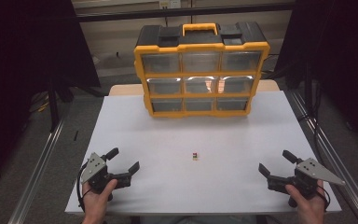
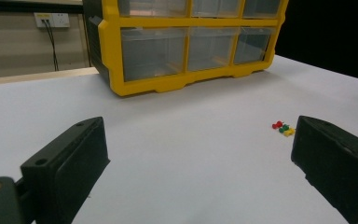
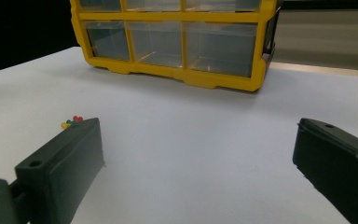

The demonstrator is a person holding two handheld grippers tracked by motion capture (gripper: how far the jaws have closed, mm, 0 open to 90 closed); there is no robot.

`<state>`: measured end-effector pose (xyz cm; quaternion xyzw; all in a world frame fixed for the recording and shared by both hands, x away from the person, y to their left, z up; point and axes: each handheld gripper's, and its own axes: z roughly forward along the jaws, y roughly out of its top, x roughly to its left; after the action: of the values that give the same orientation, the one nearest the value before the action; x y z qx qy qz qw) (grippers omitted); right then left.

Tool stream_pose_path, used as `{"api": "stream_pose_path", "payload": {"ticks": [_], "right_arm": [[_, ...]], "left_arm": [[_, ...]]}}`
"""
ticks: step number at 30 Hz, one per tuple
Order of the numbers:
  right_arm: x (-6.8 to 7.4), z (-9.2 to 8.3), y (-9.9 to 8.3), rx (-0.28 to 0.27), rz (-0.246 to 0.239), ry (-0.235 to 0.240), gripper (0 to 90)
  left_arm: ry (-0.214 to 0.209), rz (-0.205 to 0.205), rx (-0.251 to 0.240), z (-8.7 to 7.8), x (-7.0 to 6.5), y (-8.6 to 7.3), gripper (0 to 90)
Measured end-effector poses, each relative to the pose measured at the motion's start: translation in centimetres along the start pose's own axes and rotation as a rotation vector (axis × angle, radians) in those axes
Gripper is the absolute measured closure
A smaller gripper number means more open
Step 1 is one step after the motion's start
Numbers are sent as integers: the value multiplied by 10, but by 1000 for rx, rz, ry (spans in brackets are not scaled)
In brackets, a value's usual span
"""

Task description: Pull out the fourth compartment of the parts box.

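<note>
Organizer (image 1: 201, 70): hard plastic, yellow frame slightly glossy, black top matt; drawers (image 2: 154, 51) clear plastic, smooth, catching glare; table (image 1: 242, 140) matt white, smooth, paper-like sheet; bare wood edge behind it; pushpins (image 2: 283, 128) glossy plastic heads, red, green, yellow; left gripper (image 1: 123, 161) and right gripper (image 1: 275, 162) matt black plastic, grey metal-looking top plates.

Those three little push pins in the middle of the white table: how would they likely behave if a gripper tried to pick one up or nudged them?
The push pins look tiny beside the open left gripper, so they are probably very light and would scatter or roll at a nudge. They lie bunched together, red, green and yellow, so the wide jaws would likely catch more than one. Their small heads could slip from the pads.
</note>
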<state>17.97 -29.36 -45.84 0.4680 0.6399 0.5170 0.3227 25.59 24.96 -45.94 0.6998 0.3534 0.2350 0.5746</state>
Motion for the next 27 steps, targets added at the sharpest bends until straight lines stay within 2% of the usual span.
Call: {"api": "stream_pose_path", "payload": {"ticks": [7,9,11,13,16,23,24,27], "right_arm": [[-1,0,-1,-2,6,-2,14],[-1,0,-1,-1,5,1,14],[-2,0,-1,-3,8,6,15],[-3,0,-2,-1,12,3,16],[-4,1,-2,1,10,9,16],[-2,0,-2,6,11,12,17],[-1,-1,-2,11,5,14,17],[0,-1,-2,7,-1,12,17]], "left_arm": [[0,2,3,1,1,0,42],[10,10,18,1,2,1,44],[12,-4,6,2,1,1,44],[5,1,14,4,2,1,44],[18,7,29,6,2,2,47],[5,1,13,9,1,5,47],[0,23,17,11,0,8,47],[15,36,27,12,-4,10,47]]}}
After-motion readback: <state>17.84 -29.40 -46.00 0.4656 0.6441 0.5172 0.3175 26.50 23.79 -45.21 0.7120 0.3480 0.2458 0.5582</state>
